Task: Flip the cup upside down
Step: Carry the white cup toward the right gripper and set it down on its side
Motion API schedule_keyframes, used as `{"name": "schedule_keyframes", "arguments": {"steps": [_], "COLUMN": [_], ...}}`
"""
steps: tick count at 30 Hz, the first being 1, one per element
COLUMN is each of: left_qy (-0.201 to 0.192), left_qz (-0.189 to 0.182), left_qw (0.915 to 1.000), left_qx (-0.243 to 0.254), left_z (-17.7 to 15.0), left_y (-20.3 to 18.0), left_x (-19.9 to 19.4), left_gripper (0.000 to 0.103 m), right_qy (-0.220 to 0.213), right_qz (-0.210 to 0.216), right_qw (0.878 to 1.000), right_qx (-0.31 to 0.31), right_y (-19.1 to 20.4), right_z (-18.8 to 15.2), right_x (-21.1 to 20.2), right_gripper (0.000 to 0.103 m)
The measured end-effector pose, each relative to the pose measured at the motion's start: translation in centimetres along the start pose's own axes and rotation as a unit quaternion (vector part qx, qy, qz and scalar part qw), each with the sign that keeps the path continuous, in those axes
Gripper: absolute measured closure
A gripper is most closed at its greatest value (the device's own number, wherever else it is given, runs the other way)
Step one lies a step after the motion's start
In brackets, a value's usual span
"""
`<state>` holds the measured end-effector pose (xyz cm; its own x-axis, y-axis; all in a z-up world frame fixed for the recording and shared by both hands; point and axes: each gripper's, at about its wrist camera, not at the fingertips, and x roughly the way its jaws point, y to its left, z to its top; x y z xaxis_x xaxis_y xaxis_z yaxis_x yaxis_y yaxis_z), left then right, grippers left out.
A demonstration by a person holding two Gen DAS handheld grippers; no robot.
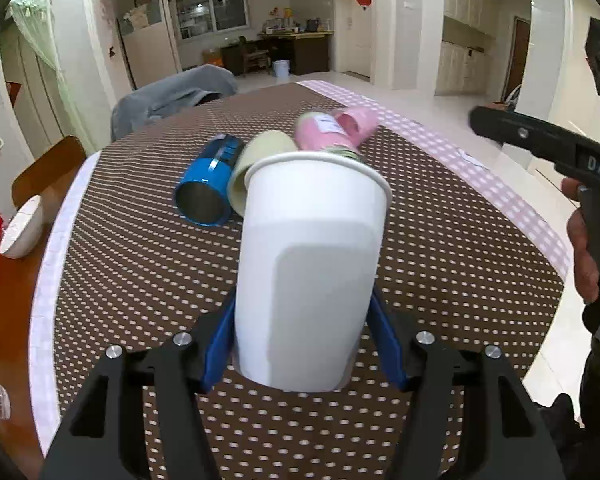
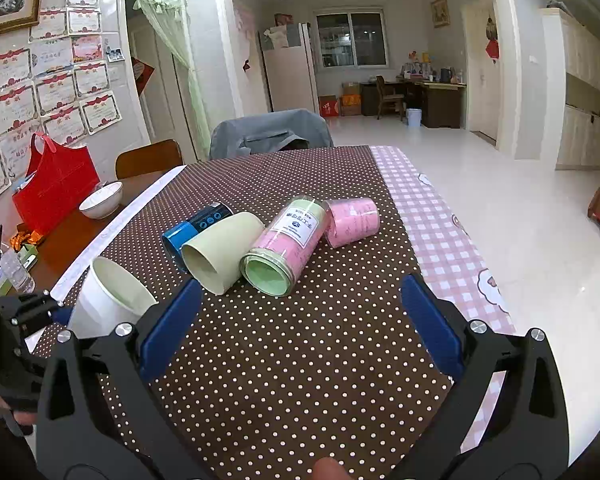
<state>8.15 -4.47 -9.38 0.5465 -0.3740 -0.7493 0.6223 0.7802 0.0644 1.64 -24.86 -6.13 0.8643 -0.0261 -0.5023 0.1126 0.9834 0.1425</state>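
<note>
My left gripper (image 1: 302, 336) is shut on a white paper cup (image 1: 308, 256), its blue pads against both sides near the base. The cup is held above the dotted brown tablecloth (image 1: 440, 264), mouth tilted up and away from the camera. In the right wrist view the same cup (image 2: 112, 300) shows at the left edge, tilted, mouth open toward the upper right. My right gripper (image 2: 300, 320) is open and empty above the cloth, in front of the lying cups.
Several cups lie on their sides mid-table: blue (image 2: 196, 226), cream (image 2: 224, 252), a pink-and-green one (image 2: 286, 248) and a small pink one (image 2: 352, 222). A white bowl (image 2: 101, 199) and red bag (image 2: 56, 192) stand left. A grey-draped chair (image 2: 270, 134) is behind.
</note>
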Motion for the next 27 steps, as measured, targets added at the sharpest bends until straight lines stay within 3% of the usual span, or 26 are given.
{"name": "schedule_keyframes", "arguments": {"steps": [8, 14, 16, 20, 27], "left_qy": [0.012, 0.038, 0.03, 0.012, -0.022], "left_qz": [-0.027, -0.022, -0.006, -0.005, 0.032], "left_qw": [0.9996, 0.9988, 0.9992, 0.9999, 0.9987], "left_qx": [0.006, 0.021, 0.024, 0.005, -0.033], "left_z": [-1.3, -2.6, -3.0, -3.3, -3.5], "left_y": [-2.7, -4.1, -4.3, -3.6, -2.3], "left_x": [1.0, 2.8, 2.8, 1.9, -0.7], "left_gripper": [0.042, 0.038, 0.022, 0.022, 0.022], "right_qy": [0.007, 0.009, 0.01, 0.01, 0.008], "right_qz": [-0.003, 0.0, 0.003, 0.006, 0.013], "right_qw": [1.0, 1.0, 1.0, 1.0, 1.0], "right_qx": [0.006, 0.01, 0.008, 0.008, 0.007], "right_y": [-0.6, -1.0, -1.0, -0.8, -0.3], "right_z": [-0.6, -0.8, -0.8, -0.9, -0.5], "right_x": [-0.2, -0.3, -0.3, -0.4, -0.5], "right_gripper": [0.006, 0.006, 0.006, 0.006, 0.006]}}
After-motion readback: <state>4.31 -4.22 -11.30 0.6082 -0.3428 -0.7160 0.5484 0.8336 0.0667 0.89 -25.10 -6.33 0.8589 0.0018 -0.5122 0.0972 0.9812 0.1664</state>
